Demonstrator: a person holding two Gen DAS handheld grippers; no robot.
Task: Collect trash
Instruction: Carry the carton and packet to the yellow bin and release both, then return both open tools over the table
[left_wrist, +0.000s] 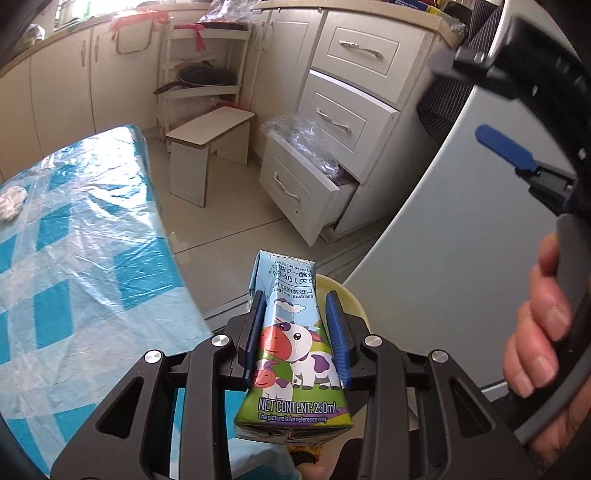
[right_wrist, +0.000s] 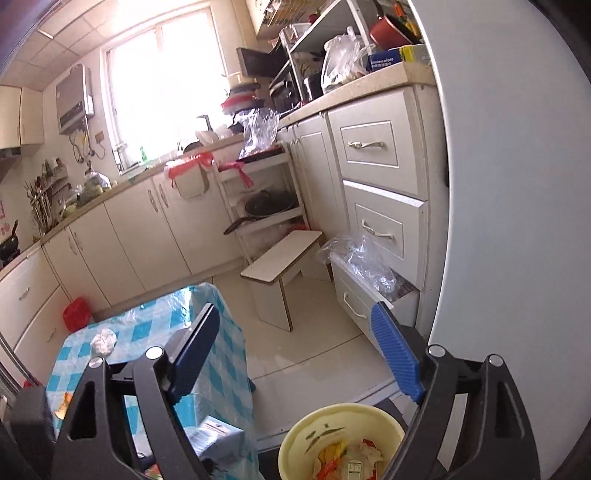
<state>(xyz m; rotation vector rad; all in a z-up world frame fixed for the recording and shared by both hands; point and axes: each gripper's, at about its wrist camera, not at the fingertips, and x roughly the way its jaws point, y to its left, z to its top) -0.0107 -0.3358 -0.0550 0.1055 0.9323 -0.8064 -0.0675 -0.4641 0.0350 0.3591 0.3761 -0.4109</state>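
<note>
While the checked table (left_wrist: 74, 258) stretches away on our left with a crumpled tissue (left_wrist: 11, 201) lying at its far left edge, we carry the milk carton (left_wrist: 291, 347) off its right side. Our left gripper (left_wrist: 297, 339) has its blue pads clamped on the carton's narrow sides, squeezing it slightly at the waist, and that firm pinch is what keeps the cow picture facing up and the carton from sliding out. It points steeply down and forward, with the yellow bin (left_wrist: 351, 299) peeking out just behind and beneath the carton, so we judge the drop is close.

Moving right, our right gripper (right_wrist: 299, 354) hangs over that same bin (right_wrist: 295, 435), jaws wide apart and nothing between them; wrappers and scraps already lie inside. From the left camera we see the hand (left_wrist: 543, 325) wrapped round its grey handle at the near right, held high and tilted gently down, out of the carton's way. Behind it stands a grey appliance wall (left_wrist: 461, 240), and further back a low drawer (left_wrist: 295, 184) hangs open with clear plastic stuffed in it.
</note>
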